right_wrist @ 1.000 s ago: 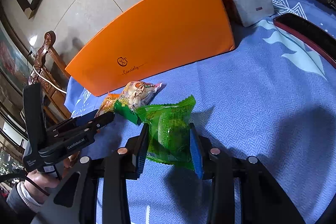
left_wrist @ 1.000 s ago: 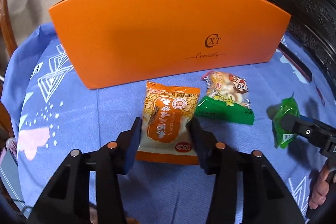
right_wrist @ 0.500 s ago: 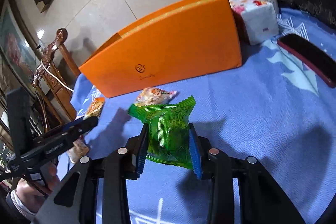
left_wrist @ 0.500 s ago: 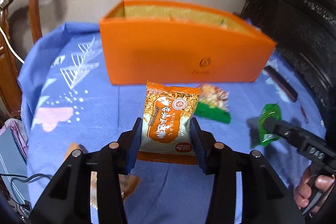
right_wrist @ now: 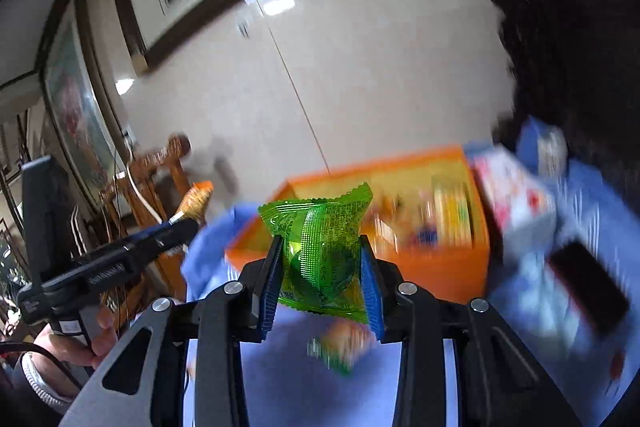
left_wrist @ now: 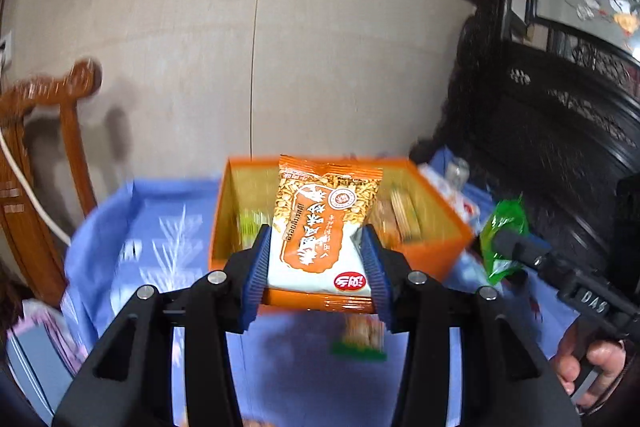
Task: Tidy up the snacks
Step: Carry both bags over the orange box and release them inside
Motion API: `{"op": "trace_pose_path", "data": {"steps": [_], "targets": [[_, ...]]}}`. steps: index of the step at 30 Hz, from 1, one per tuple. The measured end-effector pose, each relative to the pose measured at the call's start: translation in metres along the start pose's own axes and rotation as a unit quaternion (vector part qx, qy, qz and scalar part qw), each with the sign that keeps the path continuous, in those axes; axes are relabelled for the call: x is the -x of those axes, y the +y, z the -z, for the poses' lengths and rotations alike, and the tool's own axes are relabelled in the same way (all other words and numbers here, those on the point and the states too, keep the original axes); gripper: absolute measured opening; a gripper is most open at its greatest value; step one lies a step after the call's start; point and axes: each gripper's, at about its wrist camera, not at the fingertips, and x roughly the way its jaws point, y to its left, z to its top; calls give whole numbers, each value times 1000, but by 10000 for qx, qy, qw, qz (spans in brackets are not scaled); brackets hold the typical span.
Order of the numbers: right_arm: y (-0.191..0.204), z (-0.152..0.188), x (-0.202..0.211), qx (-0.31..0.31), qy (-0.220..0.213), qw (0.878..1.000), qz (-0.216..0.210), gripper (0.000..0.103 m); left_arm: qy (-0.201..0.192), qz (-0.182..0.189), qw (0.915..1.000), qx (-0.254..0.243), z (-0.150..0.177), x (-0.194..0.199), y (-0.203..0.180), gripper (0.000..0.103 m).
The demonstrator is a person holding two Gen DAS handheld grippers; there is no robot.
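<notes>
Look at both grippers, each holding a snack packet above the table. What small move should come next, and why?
Probably carry both packets forward over the orange box and then release. The left gripper is shut on the orange packet, the right gripper on the green packet; both hang short of the box's open top, where other snacks already lie.

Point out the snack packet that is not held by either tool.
The packet with the green bottom edge, lying on the blue cloth. The orange packet and green packet are each clamped in a tool.
</notes>
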Motion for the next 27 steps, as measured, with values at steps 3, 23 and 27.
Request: {"op": "trace_pose_path", "data": {"steps": [3,23,27], "targets": [[0,-44,-18,290,-265,9992,47,39,-113,-97,9999,-63,-40,-17,-2,50],[16,30,4,-101,152,9997,-163,83,77,-1049,9921,683,53,43,53,99],[17,62,0,-110,539,9985,-34,84,342,-1067,9900,855,88,50,58,99]]}}
